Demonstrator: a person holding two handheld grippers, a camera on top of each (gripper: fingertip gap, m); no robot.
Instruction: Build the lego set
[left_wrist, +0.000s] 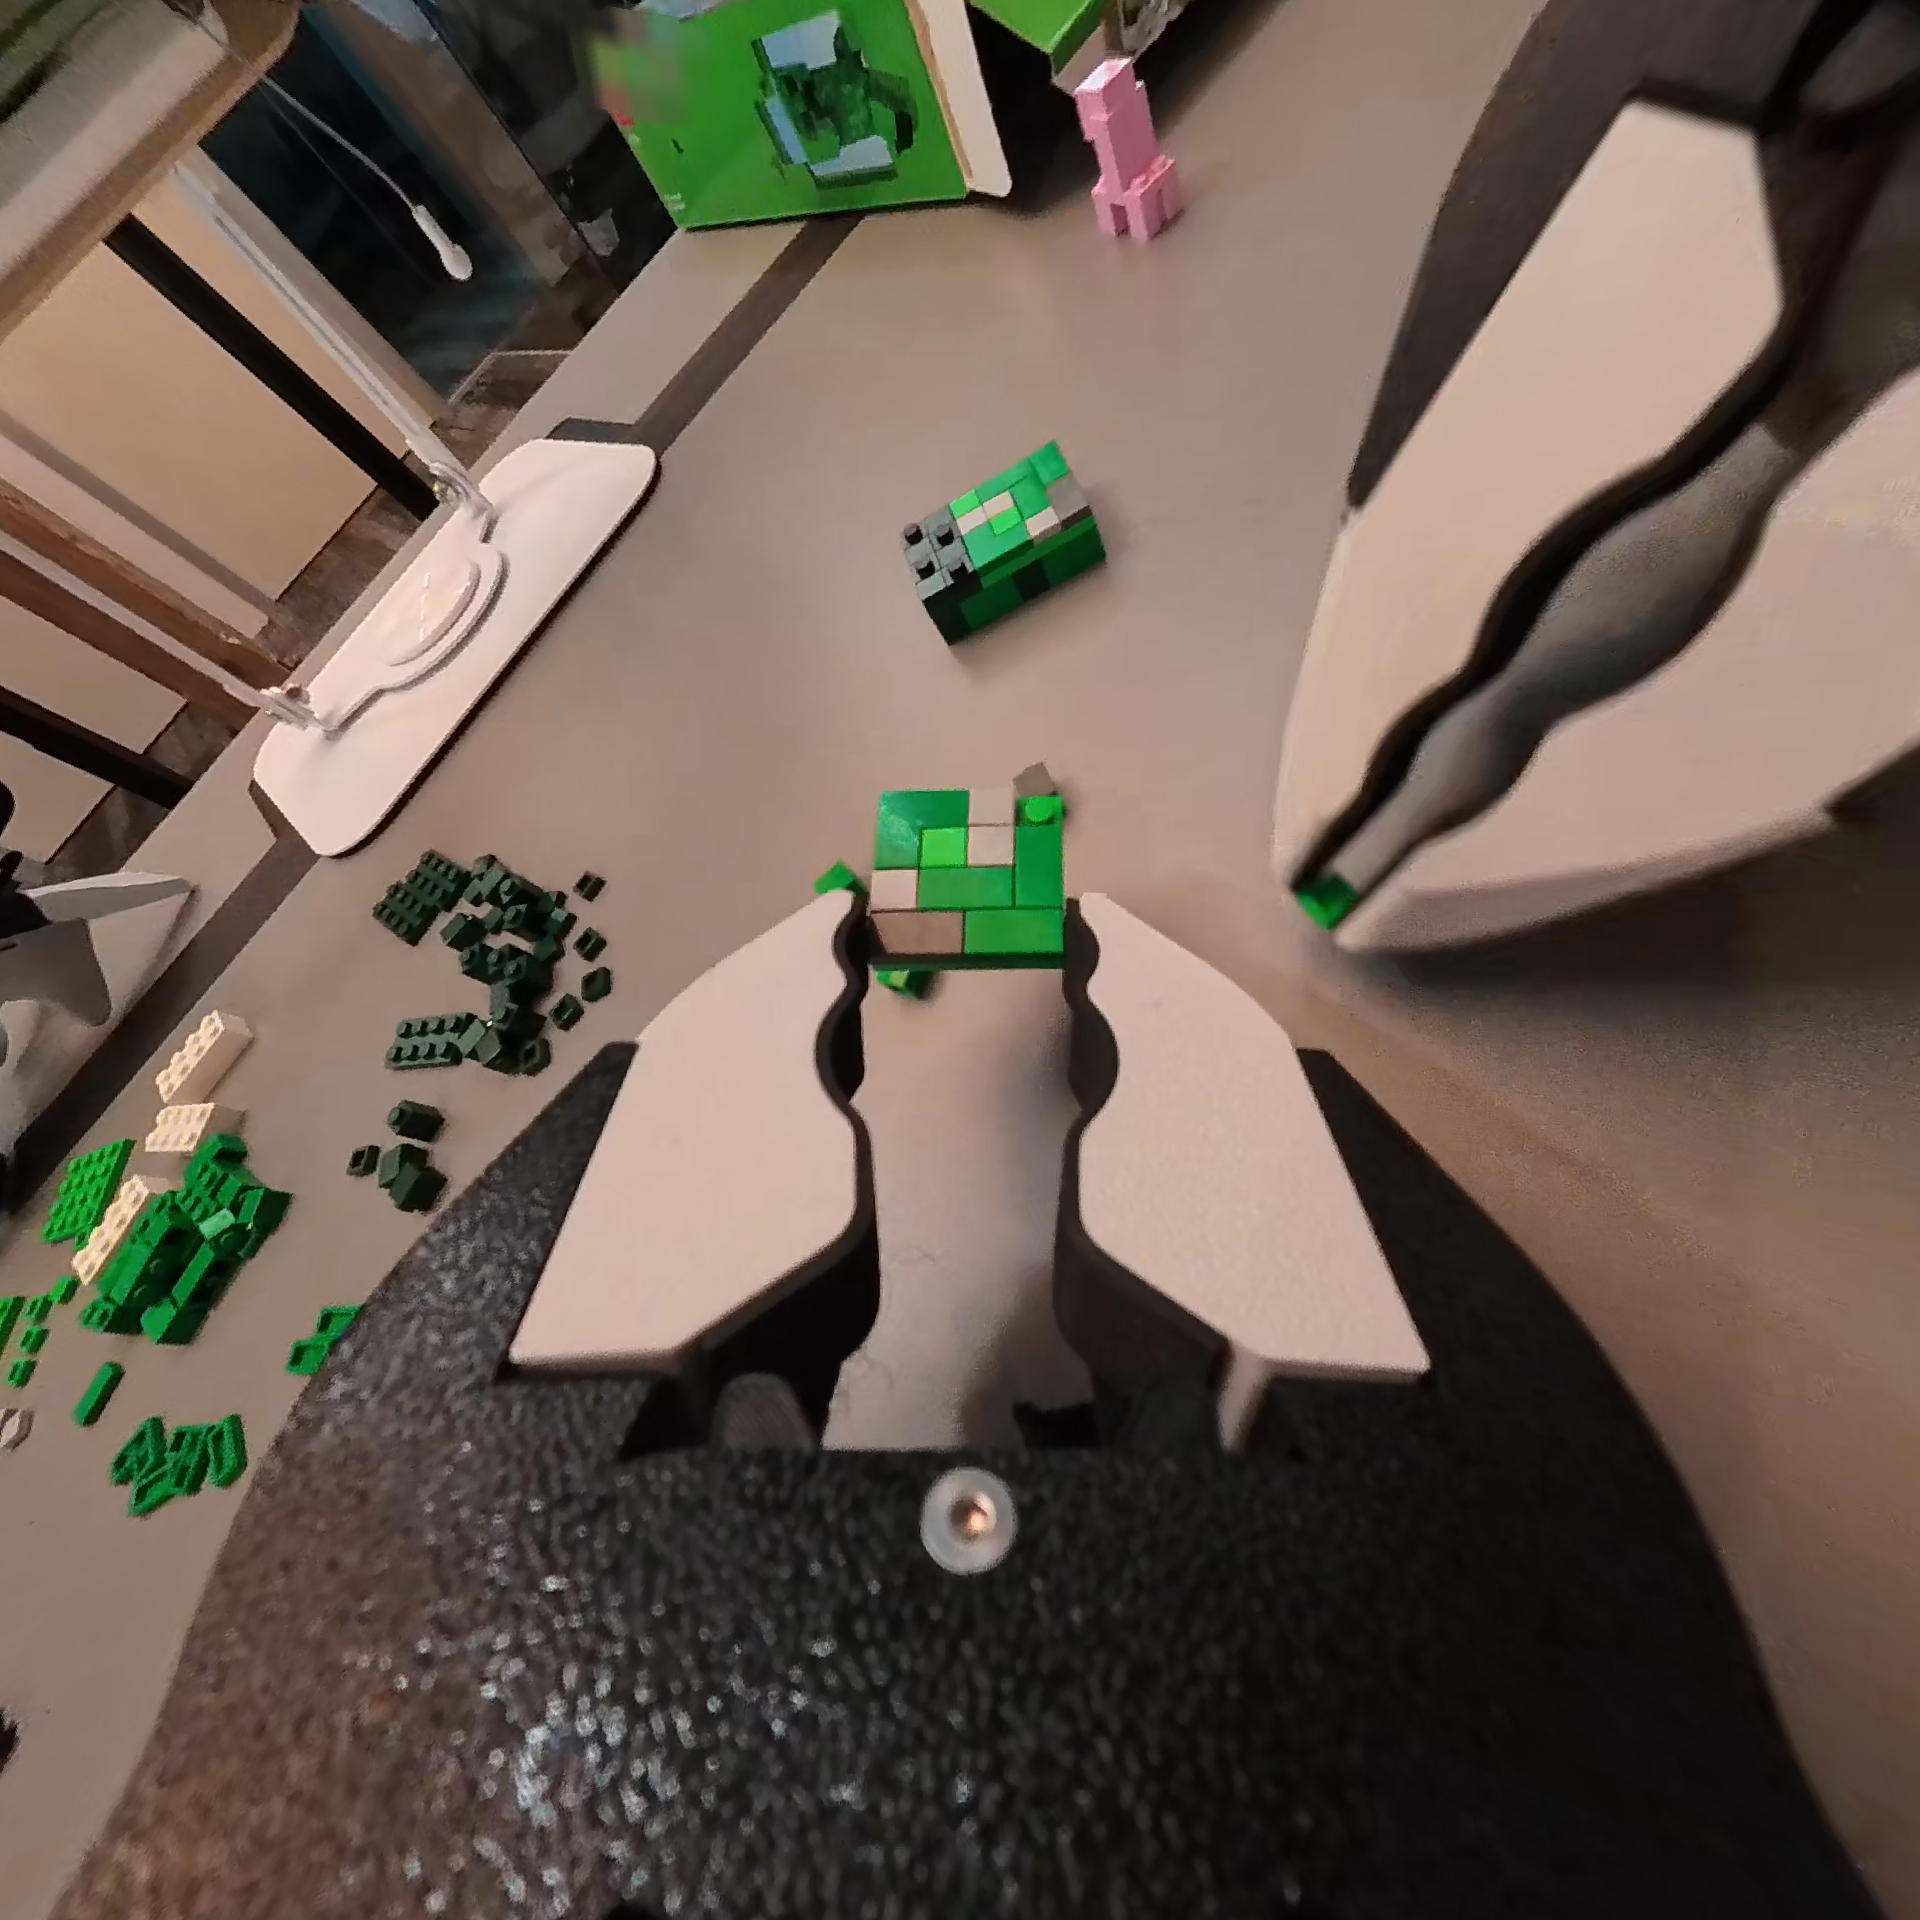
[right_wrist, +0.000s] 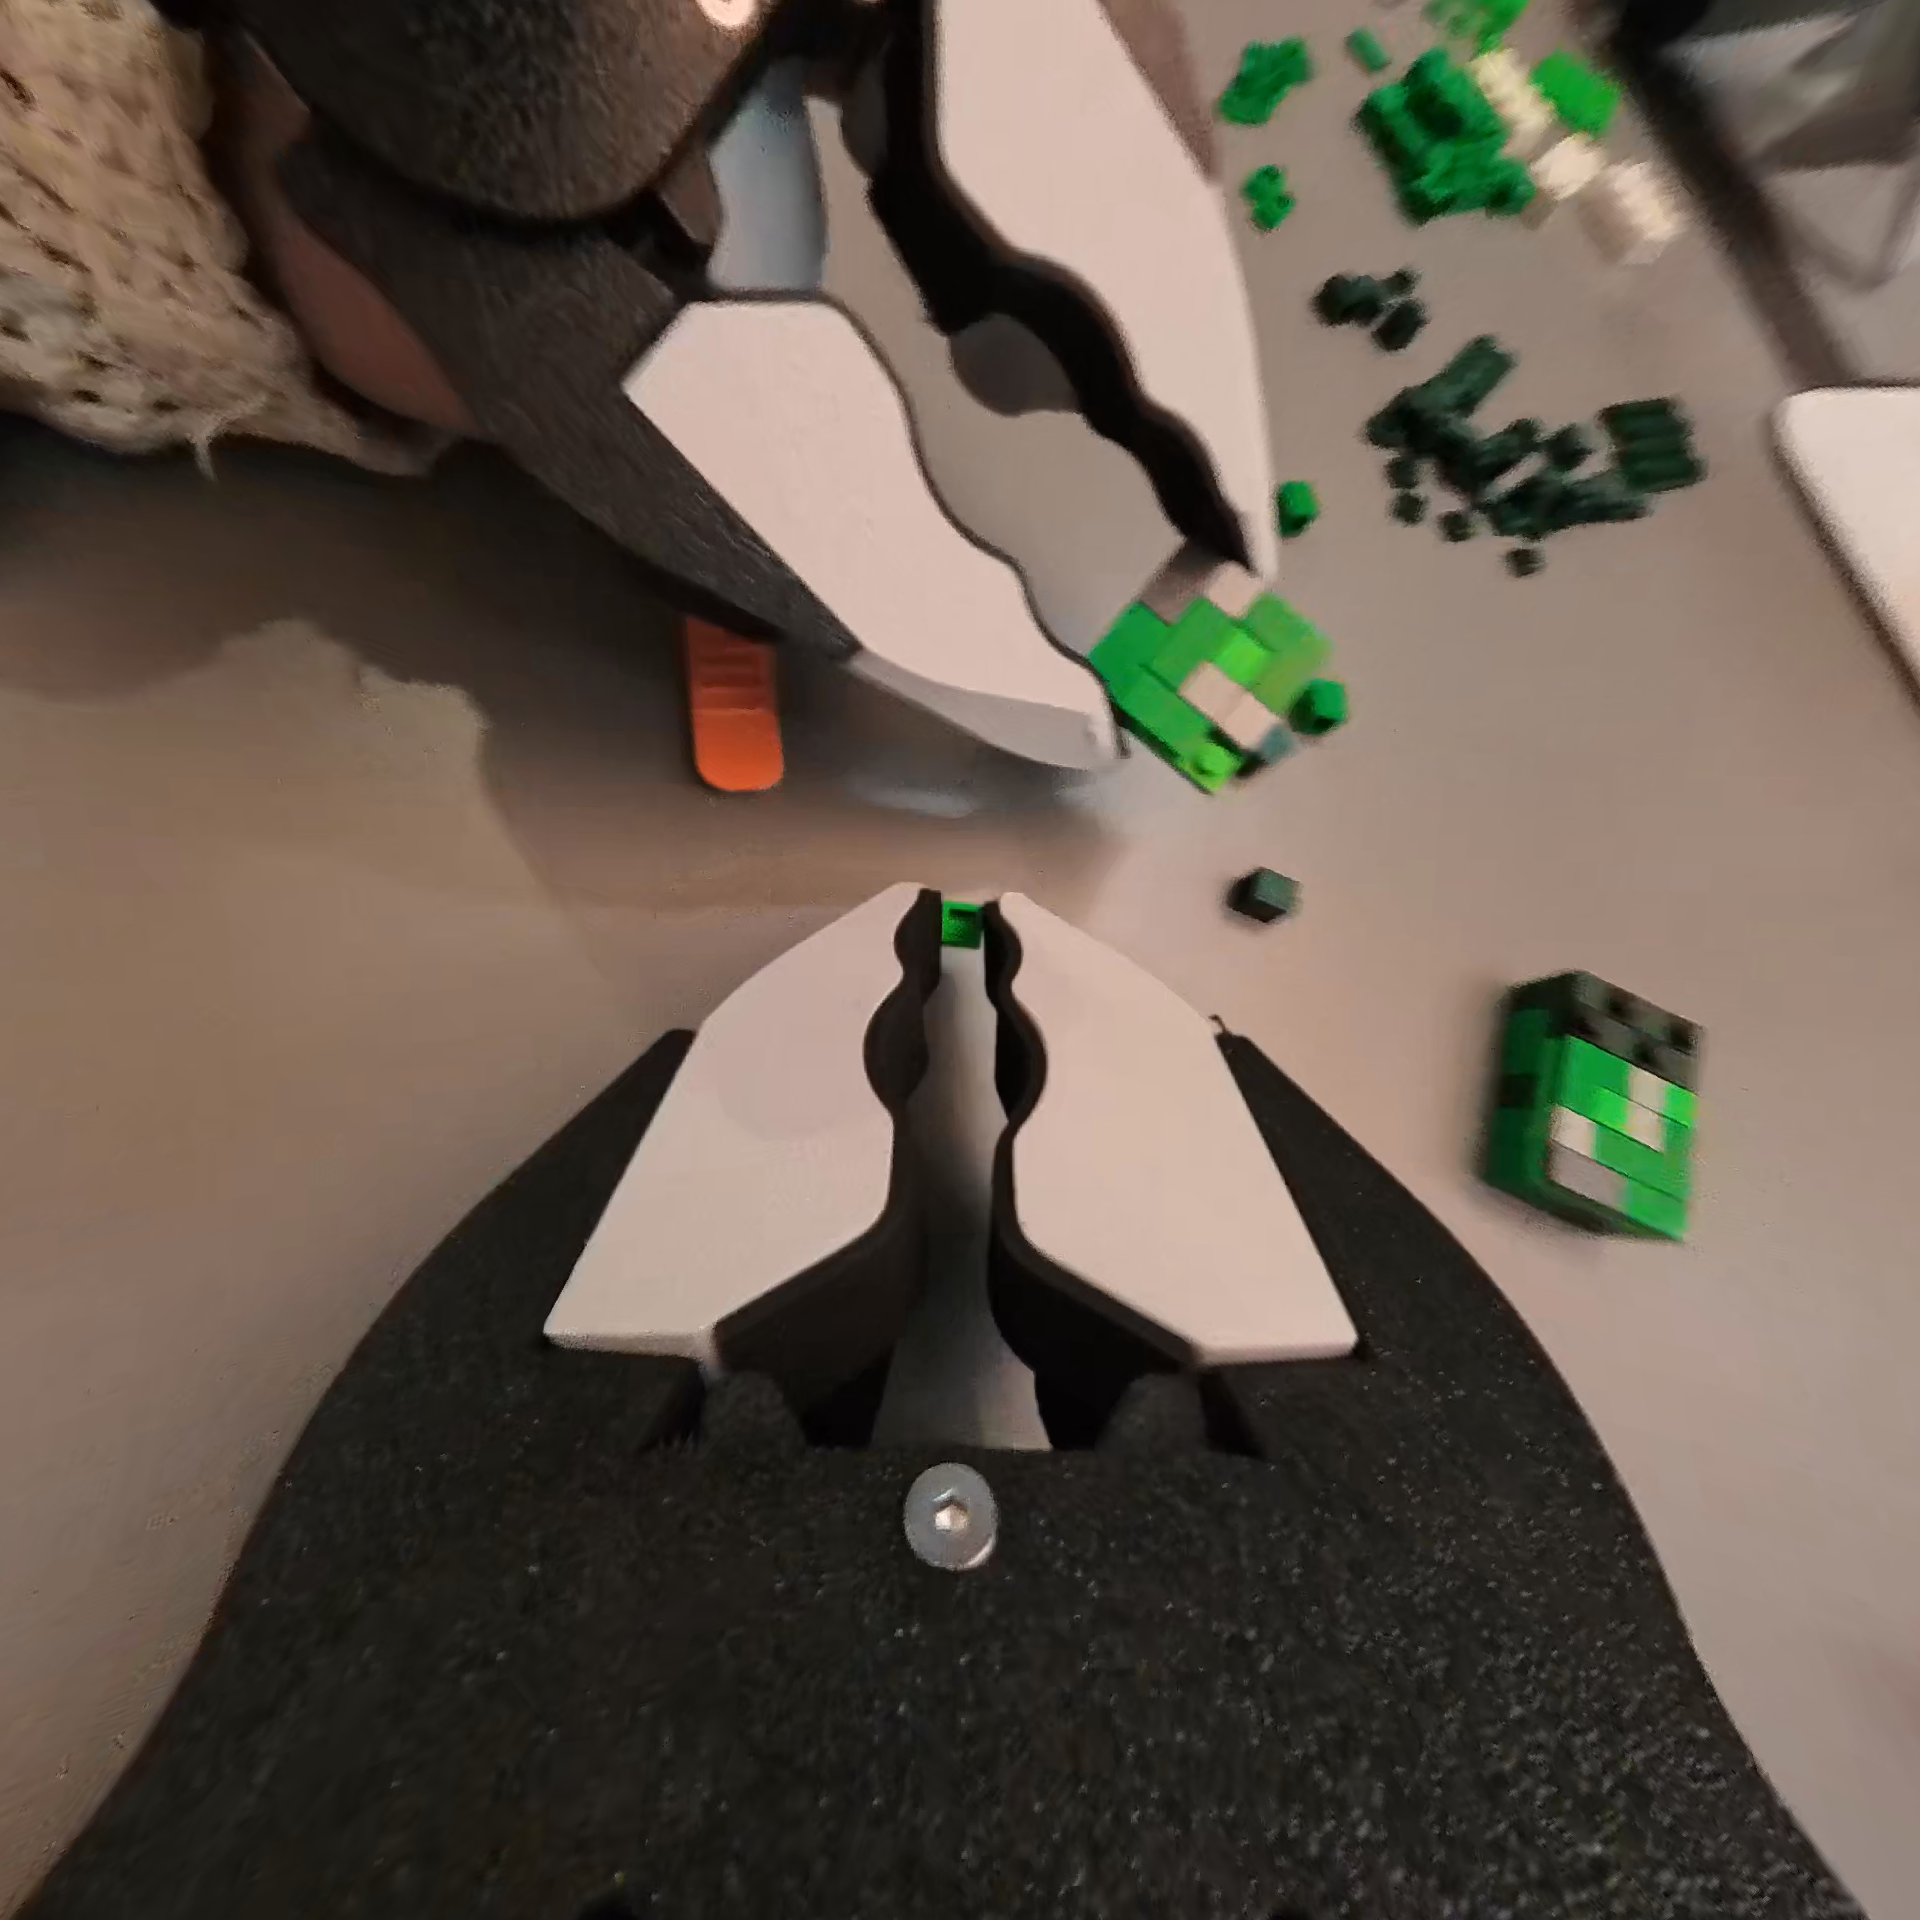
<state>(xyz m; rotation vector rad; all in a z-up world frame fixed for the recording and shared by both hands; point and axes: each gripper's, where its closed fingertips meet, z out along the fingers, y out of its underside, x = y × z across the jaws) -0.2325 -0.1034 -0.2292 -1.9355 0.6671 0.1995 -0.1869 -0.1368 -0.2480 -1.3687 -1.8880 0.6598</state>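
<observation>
My left gripper (left_wrist: 966, 925) has its jaws closed on the near edge of a flat green-and-grey tiled build (left_wrist: 971, 873), which hangs tilted above the grey worktop (left_wrist: 727, 727); one round green stud stands at its far right corner. Over on my right gripper (right_wrist: 961, 914), the jaws are nearly together, pinching a small bright green piece (right_wrist: 961, 923) right at the tips. From the left wrist view that same gripper sits off to the right of the tiled build, close but apart from it. A second block build (left_wrist: 1003, 545), dark green with black studs, lies on the worktop farther out. Loose dark green bricks (left_wrist: 494, 966) and a heap of brighter green and white bricks (left_wrist: 156, 1226) lie scattered to the left. I can see an orange brick separator (right_wrist: 732, 712) on the worktop, a pink figure (left_wrist: 1127, 156), and a green box (left_wrist: 821, 104) at the far edge.
</observation>
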